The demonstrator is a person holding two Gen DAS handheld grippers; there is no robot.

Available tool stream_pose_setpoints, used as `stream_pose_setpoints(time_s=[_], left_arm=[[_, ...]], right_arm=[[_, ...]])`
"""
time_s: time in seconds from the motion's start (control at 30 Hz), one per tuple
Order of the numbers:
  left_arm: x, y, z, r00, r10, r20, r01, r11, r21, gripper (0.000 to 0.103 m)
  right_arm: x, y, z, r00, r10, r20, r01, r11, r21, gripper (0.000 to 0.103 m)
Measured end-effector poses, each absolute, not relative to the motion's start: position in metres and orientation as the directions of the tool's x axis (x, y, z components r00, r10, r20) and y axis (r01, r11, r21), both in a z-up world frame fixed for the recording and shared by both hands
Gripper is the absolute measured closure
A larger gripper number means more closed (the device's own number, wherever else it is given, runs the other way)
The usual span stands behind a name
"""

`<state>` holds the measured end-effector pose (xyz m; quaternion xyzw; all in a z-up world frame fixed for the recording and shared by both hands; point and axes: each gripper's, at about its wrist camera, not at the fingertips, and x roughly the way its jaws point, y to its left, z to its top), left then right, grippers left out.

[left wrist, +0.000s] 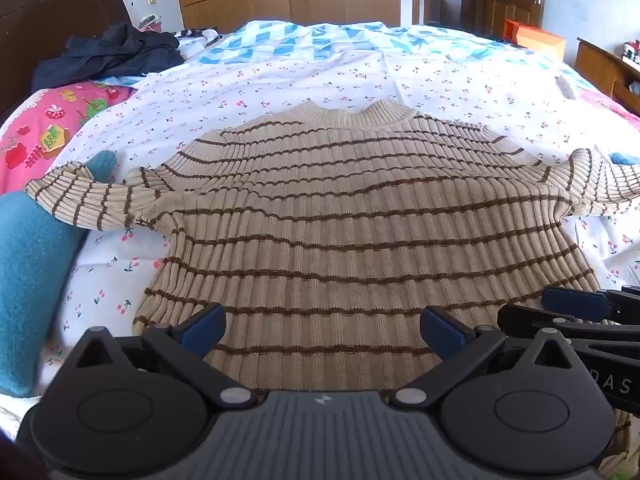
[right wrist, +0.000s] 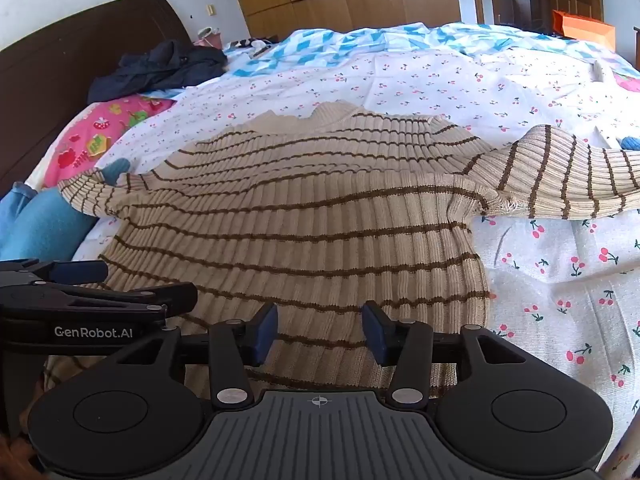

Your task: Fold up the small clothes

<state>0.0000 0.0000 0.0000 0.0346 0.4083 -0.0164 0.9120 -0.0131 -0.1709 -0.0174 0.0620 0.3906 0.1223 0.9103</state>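
One beige sweater (left wrist: 332,208) with thin brown stripes lies flat on the bed (left wrist: 280,80), its hem at the near edge and its collar pointing toward the far side. Both tongs sit over the hem end. The left gripper (left wrist: 322,332) stands with its jaws wide apart, the knit showing between its blue pads (left wrist: 204,330); none of the cloth is pinched. The right gripper (right wrist: 320,334) is beside it, toward the hem's right corner, jaws also apart though narrower, with the ribbed fabric running between and beneath the fingers. Whether either set of fingertips touches the knit cannot be told.

The sweater is ribbed lengthwise, crossed by roughly ten dark stripes, with a plain ribbed collar. Its two sleeves spread out sideways: the left sleeve (left wrist: 84,204) rests across a teal plush item (left wrist: 32,280) near the bed's left edge, the right sleeve (right wrist: 568,176) reaches toward the right edge.

The bed carries a white cherry-print sheet, a blue and white checked cover (left wrist: 304,42) farther back, one pink patterned pillow (left wrist: 52,128) and one dark garment heap (left wrist: 108,54) near the headboard (left wrist: 52,16).
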Motion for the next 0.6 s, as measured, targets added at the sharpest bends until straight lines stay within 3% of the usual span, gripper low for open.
stream_pose_setpoints(time_s=[0.6], left_arm=[[0.0014,0.0020,-0.0039,0.655,-0.009,-0.756,0.057,0.998,0.037,0.000]], right_arm=[[-0.0133,-0.1705,-0.0182,0.662,0.267,-0.700,-0.172,0.964,0.205,0.055]])
